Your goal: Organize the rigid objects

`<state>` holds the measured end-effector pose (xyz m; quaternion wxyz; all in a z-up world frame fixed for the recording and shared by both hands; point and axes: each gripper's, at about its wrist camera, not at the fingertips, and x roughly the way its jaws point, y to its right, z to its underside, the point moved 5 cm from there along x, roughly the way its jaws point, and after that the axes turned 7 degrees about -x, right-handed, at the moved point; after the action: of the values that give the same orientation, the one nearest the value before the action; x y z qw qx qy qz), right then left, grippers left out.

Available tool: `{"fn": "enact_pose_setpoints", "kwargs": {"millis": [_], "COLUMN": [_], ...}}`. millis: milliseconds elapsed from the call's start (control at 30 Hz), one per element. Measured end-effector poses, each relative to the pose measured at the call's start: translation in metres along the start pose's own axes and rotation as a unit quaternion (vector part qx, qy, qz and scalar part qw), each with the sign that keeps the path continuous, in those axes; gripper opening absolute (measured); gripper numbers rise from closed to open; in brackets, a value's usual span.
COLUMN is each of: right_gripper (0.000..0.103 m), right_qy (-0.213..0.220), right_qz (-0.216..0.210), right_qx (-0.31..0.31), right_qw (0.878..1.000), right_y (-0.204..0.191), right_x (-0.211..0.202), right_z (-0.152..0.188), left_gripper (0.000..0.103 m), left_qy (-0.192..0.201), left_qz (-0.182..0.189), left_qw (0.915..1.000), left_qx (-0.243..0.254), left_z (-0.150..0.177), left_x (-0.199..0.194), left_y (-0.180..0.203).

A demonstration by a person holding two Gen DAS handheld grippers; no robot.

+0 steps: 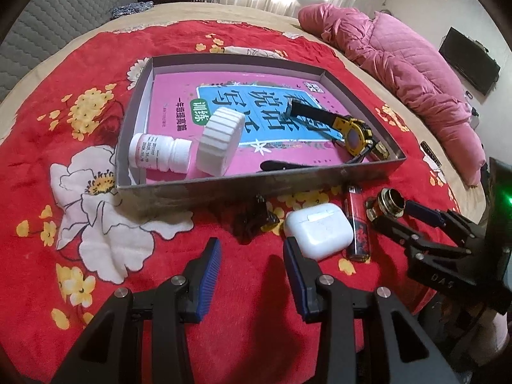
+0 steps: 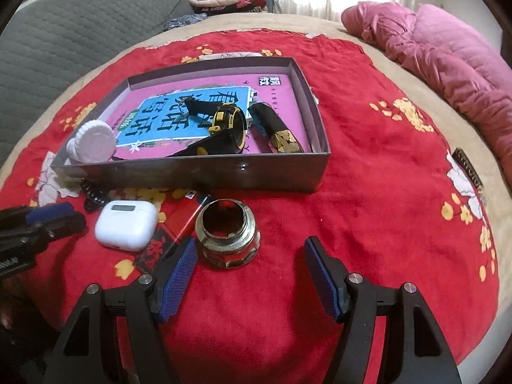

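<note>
Metal fitting (image 2: 228, 236): one, on blanket (image 2: 368, 192), near tray (image 2: 192, 172) front wall; lighter (image 1: 358, 224) and earbud case (image 2: 126, 224) alongside. Right gripper (image 2: 249, 275) and left gripper (image 1: 252, 272): both released, empty.

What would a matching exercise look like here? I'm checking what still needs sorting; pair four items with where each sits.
Things:
1. watch
2. earbud case
3. metal ring fitting
4. white pill bottle

Places:
A. on the red blanket, just ahead of the open right claw
B. in the box, lying on the pink book
C. in the box's corner, on its side
D. on the blanket, beside the lighter

Pairs: 1-B, 2-D, 3-A, 4-C
</note>
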<state>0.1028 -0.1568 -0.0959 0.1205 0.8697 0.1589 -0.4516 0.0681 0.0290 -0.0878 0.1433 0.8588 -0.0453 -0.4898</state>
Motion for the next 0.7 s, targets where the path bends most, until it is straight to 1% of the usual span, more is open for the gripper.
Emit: {"fn": "enact_pose_setpoints", "kwargs": {"millis": [67, 300, 367, 433, 533, 700], "right_gripper": [0.070, 0.070, 0.070, 0.070, 0.070, 0.070], "right_qy": [-0.003, -0.002, -0.003, -0.004, -0.003, -0.003], "right_qz": [0.001, -0.003, -0.005, -0.006, -0.006, -0.009], "right_qx": [-0.001, -0.002, -0.001, 0.000, 0.000, 0.001], "right_qw": [1.000, 1.000, 1.000, 1.000, 1.000, 1.000], "right_y": [0.001, 0.001, 0.001, 0.001, 0.001, 0.001], "right_x": [0.003, 0.008, 0.010, 0.011, 0.012, 0.015], "right_z": [0.000, 0.000, 0.000, 0.000, 0.001, 0.001], "left_gripper": [0.040, 0.039, 0.036, 0.032, 0.028, 0.027], "left_qy": [0.004, 0.011, 0.013, 0.017, 0.019, 0.016], "left_qz": [-0.001, 0.021, 0.026, 0.028, 0.035, 0.038], "left_qw": [1.0000, 0.9997, 0.9995, 0.9993, 0.9990, 0.9990], "left_qx": [0.002, -0.011, -0.014, -0.016, -0.018, -0.019], "left_z": [-0.002, -0.008, -0.010, -0.012, -0.015, -0.018], "left_x": [0.001, 0.004, 0.006, 0.007, 0.010, 0.018], "left_y": [0.001, 0.001, 0.002, 0.003, 0.004, 0.006]}}
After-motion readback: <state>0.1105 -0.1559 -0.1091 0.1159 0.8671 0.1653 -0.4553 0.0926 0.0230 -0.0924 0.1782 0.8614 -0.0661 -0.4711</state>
